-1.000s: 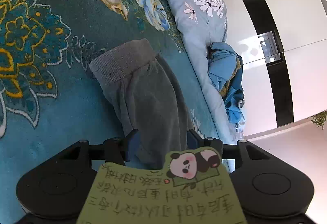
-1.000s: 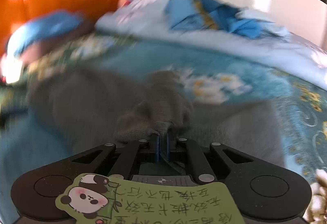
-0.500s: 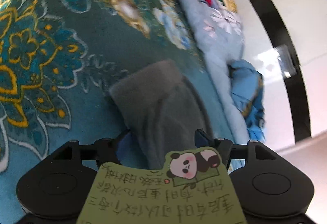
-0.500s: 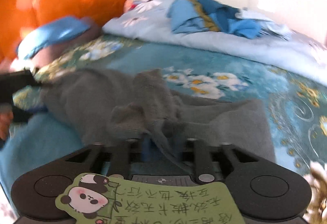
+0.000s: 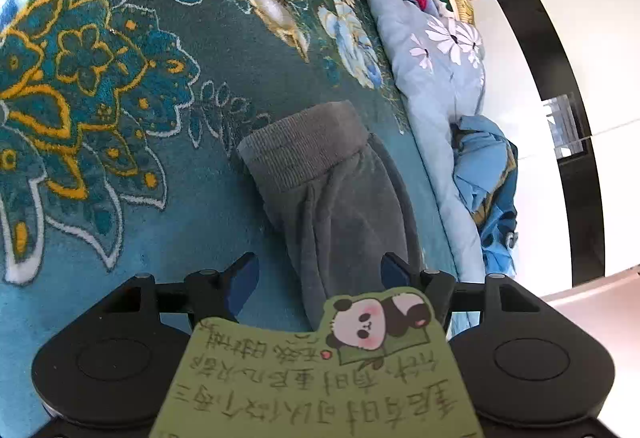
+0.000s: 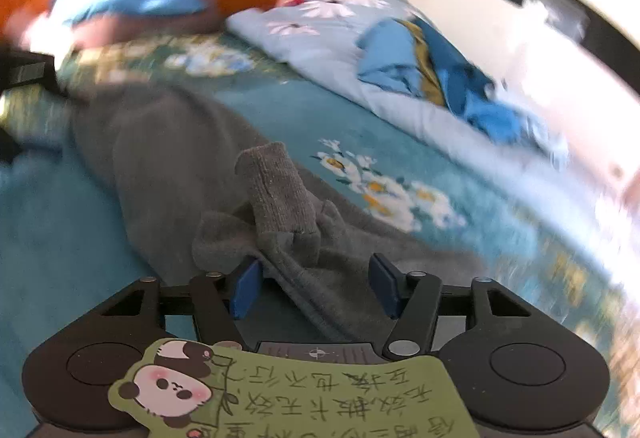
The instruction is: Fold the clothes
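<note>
Right hand-held gripper (image 6: 316, 288) opening, grey trousers (image 6: 176, 162) lying slack between the jaws, unpinched; left hand-held gripper (image 5: 318, 274) spread over a leg. Soft, light, floppy on the bed (image 5: 120, 198); best pinched at the ribbed cuff (image 5: 304, 142).

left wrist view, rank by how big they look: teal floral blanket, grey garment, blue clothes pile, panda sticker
1. teal floral blanket, fills most of the view
2. grey garment
3. blue clothes pile and panda sticker look alike; the sticker sits right by the camera, so I won't rank them.
</note>
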A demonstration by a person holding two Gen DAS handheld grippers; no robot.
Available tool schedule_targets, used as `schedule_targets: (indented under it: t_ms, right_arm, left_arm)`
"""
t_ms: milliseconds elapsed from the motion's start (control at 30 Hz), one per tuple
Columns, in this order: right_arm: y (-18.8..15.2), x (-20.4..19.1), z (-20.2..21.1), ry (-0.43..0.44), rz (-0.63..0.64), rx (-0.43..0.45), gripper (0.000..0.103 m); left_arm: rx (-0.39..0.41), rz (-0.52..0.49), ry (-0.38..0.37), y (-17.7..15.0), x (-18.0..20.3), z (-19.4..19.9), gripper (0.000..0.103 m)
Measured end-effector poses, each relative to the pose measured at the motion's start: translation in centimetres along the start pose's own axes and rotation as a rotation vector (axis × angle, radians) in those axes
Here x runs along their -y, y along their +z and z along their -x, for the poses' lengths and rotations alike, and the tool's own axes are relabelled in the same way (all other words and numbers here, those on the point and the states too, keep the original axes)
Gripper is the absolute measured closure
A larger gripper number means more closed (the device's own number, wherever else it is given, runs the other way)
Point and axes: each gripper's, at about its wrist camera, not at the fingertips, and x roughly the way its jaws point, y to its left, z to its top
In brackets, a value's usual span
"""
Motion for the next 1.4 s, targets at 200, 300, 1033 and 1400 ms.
schedule_targets:
  t_ms: [200, 300, 1033, 1400]
  right_arm:
    - [0.4, -1.6, -0.1, 0.018, 0.195, 0.004, 0.064]
    - [1.0, -0.7, -0.8, 0.109, 0.115, -0.043, 0.098]
    - [0.2, -3.7, -2.1, 0.141, -0.046, -0.023, 0.080]
    - [-0.7, 1.5, 4.2, 0.096, -0.199, 0.095, 0.060]
  left_arm:
    - [-0.017, 0.025, -0.016, -0.2, 0.3, -0.3, 0.038]
    - [-0.019, 0.023, -0.027, -0.3, 0.6, -0.3, 0.038]
    - [0.027, 0.038, -0.016, 1.2, 0.4, -3.4, 0.037]
    - [0.171, 0.277, -0.084, 1.2, -1.3, -4.9, 0.051]
